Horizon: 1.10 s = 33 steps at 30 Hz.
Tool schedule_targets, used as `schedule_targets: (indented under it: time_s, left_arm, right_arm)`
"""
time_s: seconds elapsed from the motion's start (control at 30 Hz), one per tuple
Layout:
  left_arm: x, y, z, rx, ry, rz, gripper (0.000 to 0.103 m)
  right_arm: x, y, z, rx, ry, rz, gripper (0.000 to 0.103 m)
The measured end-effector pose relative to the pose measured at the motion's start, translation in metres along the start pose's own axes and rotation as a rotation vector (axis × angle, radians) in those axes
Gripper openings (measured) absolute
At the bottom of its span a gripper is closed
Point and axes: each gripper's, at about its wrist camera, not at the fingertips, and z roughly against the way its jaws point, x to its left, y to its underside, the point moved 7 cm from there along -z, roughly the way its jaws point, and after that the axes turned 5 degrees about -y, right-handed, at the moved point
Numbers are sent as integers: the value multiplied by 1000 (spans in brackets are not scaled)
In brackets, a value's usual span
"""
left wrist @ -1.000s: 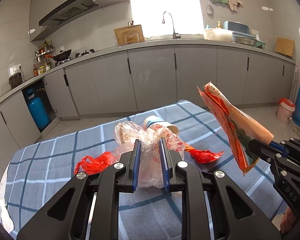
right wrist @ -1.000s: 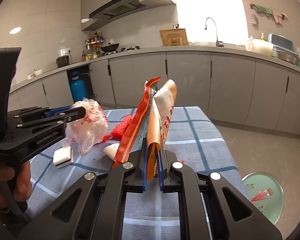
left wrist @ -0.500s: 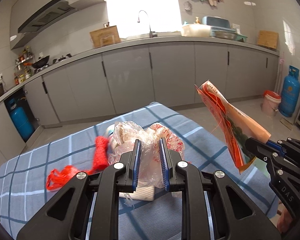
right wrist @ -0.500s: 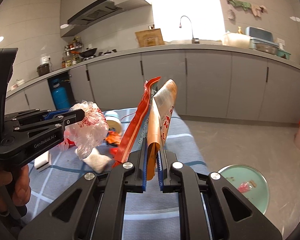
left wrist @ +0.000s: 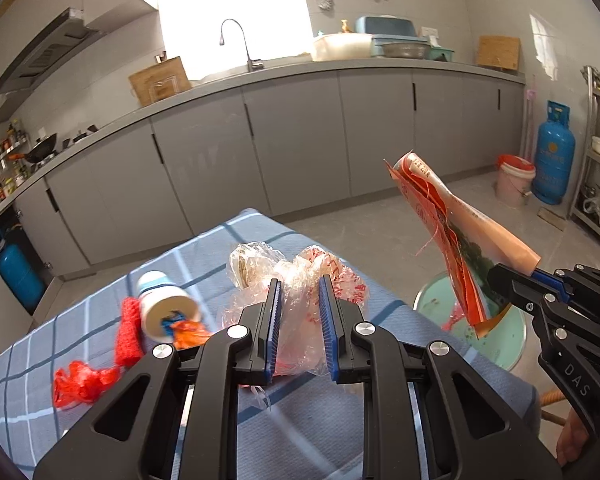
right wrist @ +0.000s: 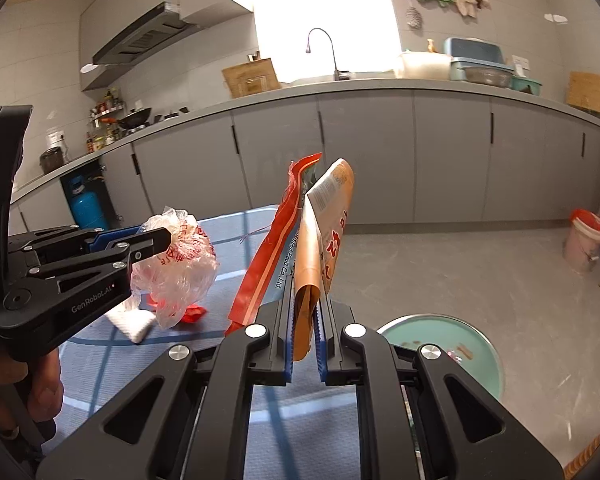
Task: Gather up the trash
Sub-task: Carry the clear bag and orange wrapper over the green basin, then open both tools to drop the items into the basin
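Now right gripper [right wrist: 305, 344] clamps upright snack wrapper [right wrist: 324, 240], left gripper [left wrist: 299, 332] clamps crumpled plastic bag [left wrist: 300, 280].

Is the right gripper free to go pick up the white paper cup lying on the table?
Probably not as things stand: the right gripper is shut on the orange snack wrapper, and the white paper cup lies beyond the left gripper, itself holding the plastic bag.

At the bottom centre, the right gripper [right wrist: 305, 344] clamps an orange snack wrapper [right wrist: 324, 240] standing upright. At the left edge, the left gripper [right wrist: 156, 240] pinches a crumpled plastic bag [right wrist: 180, 268] above the blue checked tablecloth [right wrist: 236, 240]. A green bin [right wrist: 488, 356] sits lower right.
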Motion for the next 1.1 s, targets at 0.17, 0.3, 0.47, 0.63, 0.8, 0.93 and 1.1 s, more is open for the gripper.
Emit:
schedule_targets:
  time_s: [0.17, 0.3, 0.47, 0.63, 0.8, 0.93, 1.1]
  left_arm:
    - [-27, -6, -8, 3, 31, -33, 20]
    - [-50, -8, -14, 10, 63, -59, 20]
    - [-76, -10, -22, 17, 109, -78, 20]
    - [-100, -12, -26, 8, 164, -95, 20]
    - [-125, -12, -33, 8, 212, -109, 20]
    - [-145, -8, -42, 20, 244, -122, 20]
    - [-164, 0, -57, 51, 265, -133, 20]
  right_arm:
    - [-28, 9, 1, 12, 44, -30, 10]
    - [-50, 18, 1, 25, 77, -60, 10]
    - [-71, 28, 0, 46, 114, -84, 10]
    - [-96, 39, 2, 65, 153, -100, 11]
    - [-120, 52, -1, 100, 177, -124, 11]
    - [-131, 65, -8, 133, 186, -139, 11]
    - [-142, 79, -17, 176, 192, -152, 12]
